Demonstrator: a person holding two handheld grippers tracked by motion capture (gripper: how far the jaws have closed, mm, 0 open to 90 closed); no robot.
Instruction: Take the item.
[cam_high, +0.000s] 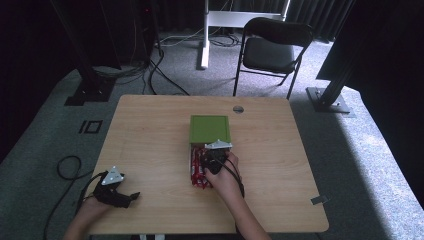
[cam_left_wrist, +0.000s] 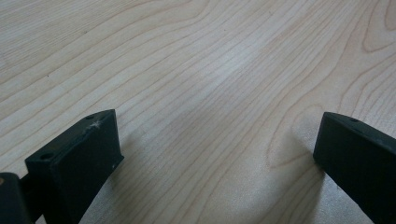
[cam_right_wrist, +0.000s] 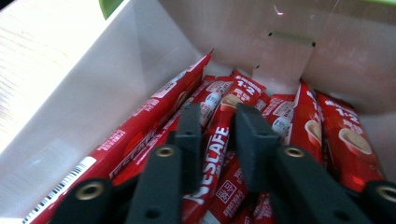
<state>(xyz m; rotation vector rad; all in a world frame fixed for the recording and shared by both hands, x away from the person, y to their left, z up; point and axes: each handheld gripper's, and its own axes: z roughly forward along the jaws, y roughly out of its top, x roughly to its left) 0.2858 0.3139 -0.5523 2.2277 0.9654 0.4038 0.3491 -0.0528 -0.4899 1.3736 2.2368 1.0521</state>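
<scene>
**Right hand-held gripper in a box of coffee sticks, left one idle at the near-left corner**

The room is dark, with black curtains at the back and a grey carpet floor (cam_high: 360, 150) lit pale on the right. Black stand bases sit on the carpet beyond the far-left and far-right corners of the surface, and cables trail across the floor behind it. A black folding chair (cam_high: 272, 50) stands past the far edge, next to a white upright post (cam_high: 204, 32).

The surface (cam_high: 150, 130) is a light wood tabletop with rounded corners and a small round grommet (cam_high: 238, 109) near the middle of its far edge. Most of the wood is bare.

Around the middle of the surface sits a box with a green lid (cam_high: 209, 129) swung open toward the far edge. Its white inner wall (cam_right_wrist: 107, 88) shows in the right gripper view. Red coffee stick packets (cam_high: 198, 170) fill the box, lying lengthwise side by side.

The right hand-held gripper (cam_right_wrist: 218, 135) reaches into the box from the near side. Its jaws stand a narrow way apart on either side of one red packet (cam_right_wrist: 215, 149); whether they press on it I cannot tell.

The left hand-held gripper (cam_high: 117, 192) is by the near-left corner, well apart from the box. In the left gripper view its jaws are spread wide, with bare wood between them.
</scene>
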